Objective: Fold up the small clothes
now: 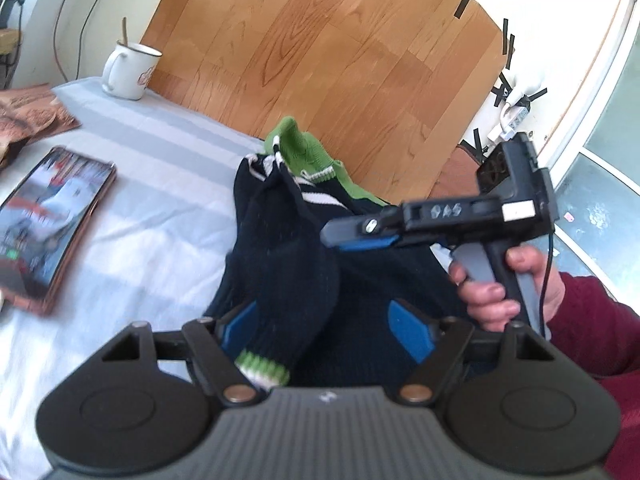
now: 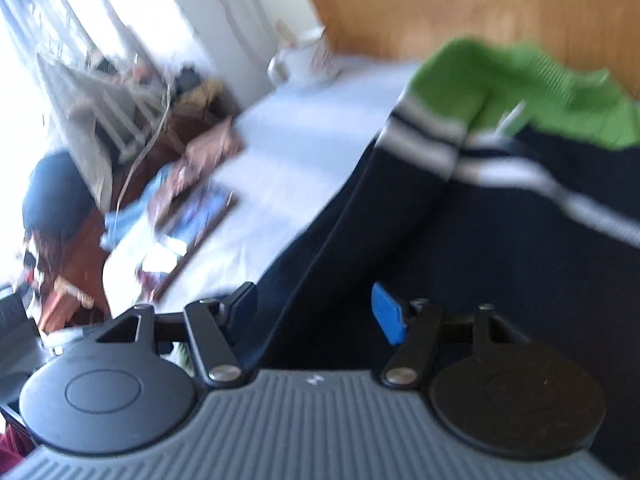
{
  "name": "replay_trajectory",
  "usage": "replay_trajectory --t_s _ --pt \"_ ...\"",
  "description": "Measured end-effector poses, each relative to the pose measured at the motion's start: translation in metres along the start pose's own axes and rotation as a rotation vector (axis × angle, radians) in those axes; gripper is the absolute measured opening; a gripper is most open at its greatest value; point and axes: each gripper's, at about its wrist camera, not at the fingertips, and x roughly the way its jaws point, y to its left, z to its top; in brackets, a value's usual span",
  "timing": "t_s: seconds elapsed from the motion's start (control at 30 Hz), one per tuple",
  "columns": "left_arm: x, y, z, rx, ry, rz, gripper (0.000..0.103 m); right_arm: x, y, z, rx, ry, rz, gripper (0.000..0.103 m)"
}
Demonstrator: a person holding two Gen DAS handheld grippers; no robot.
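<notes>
Lying between both open jaws — navy sweater [image 1: 352, 280] | sleeve cuff [image 1: 264, 368] nearest left gripper [image 1: 324, 328]

place: home | cues: mug [image 1: 130, 66], phone [image 1: 52, 224], striped tablecloth [image 1: 152, 152]

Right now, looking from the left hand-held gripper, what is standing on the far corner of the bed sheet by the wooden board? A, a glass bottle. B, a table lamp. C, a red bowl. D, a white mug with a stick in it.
D: a white mug with a thin stick poking out of it stands on the far corner of the pale sheet, in front of the wooden board.
</notes>
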Motion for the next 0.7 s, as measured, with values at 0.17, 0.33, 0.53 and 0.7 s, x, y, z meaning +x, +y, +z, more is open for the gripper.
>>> replay_trajectory --t_s 0.17,0.33,0.53,0.7 --pt "-0.001 0.000 -0.005 -0.012 0.009 -0.015 0.074 0.015 0.024 -0.018 -0.089 0.075 -0.005 0.006" --pt "-0.007 0.001 -0.007 0.004 -0.010 -0.033 0.074 -0.036 0.023 0.005 -0.170 -0.057 -0.066 0.006" --pt "-0.004 0.006 -0.008 -0.021 -0.010 -0.043 0.074 -0.121 -0.016 0.033 -0.351 -0.279 -0.573 0.016" --pt "0.003 0.002 -0.006 -0.006 0.008 -0.052 0.074 -0.180 -0.110 0.018 0.131 -0.402 -0.605 0.039"
